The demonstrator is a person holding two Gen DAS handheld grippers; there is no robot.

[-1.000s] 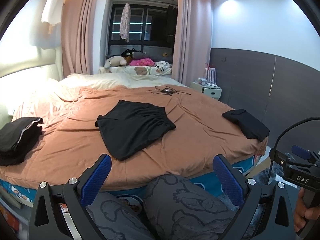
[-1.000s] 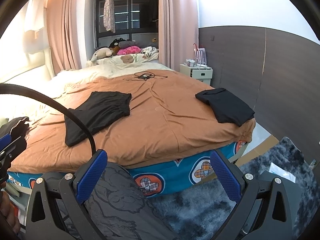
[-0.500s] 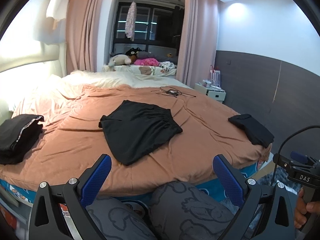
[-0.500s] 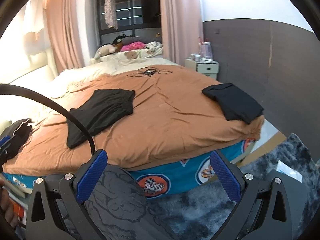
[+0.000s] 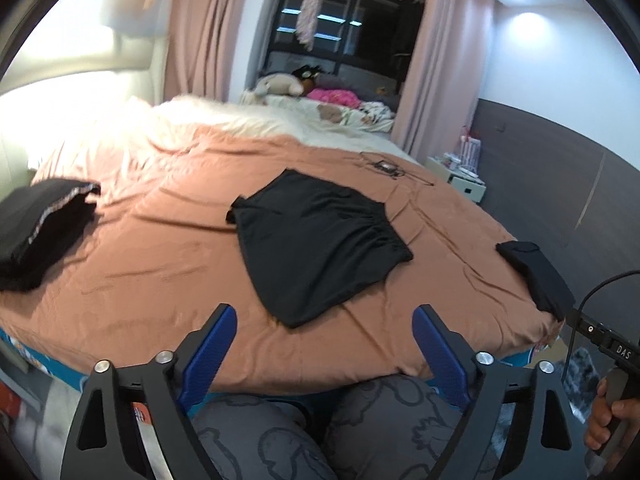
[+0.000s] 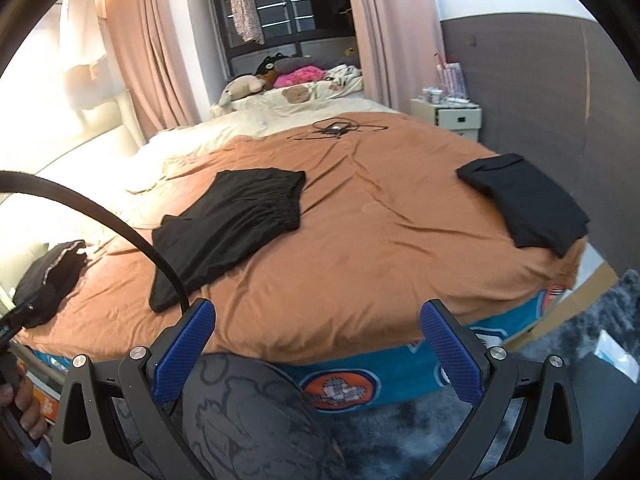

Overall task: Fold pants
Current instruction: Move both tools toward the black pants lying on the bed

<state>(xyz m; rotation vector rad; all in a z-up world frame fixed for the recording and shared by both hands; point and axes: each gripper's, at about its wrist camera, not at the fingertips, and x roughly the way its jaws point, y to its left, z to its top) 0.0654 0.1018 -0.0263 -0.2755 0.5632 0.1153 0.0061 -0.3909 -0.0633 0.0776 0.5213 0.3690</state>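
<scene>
Black pants [image 5: 316,240] lie spread flat in the middle of the orange bed cover [image 5: 160,280], folded over once; they also show in the right wrist view [image 6: 232,224]. My left gripper [image 5: 324,354] is open and empty, held above the near bed edge, short of the pants. My right gripper [image 6: 320,350] is open and empty, over the bed edge to the right of the pants. A folded black garment [image 6: 528,208] lies at the bed's right corner. Another folded dark garment [image 5: 36,228] lies at the left edge.
My knees in grey patterned trousers [image 5: 320,432] are below the grippers. A cable with a small device [image 6: 336,128] lies at the far side of the cover. A white nightstand [image 6: 448,114] stands at the far right. A grey rug [image 6: 580,360] covers the floor.
Both grippers have risen and moved forward towards the bed, so the pants look closer. The jaws have stayed open. The clothes have not moved.
</scene>
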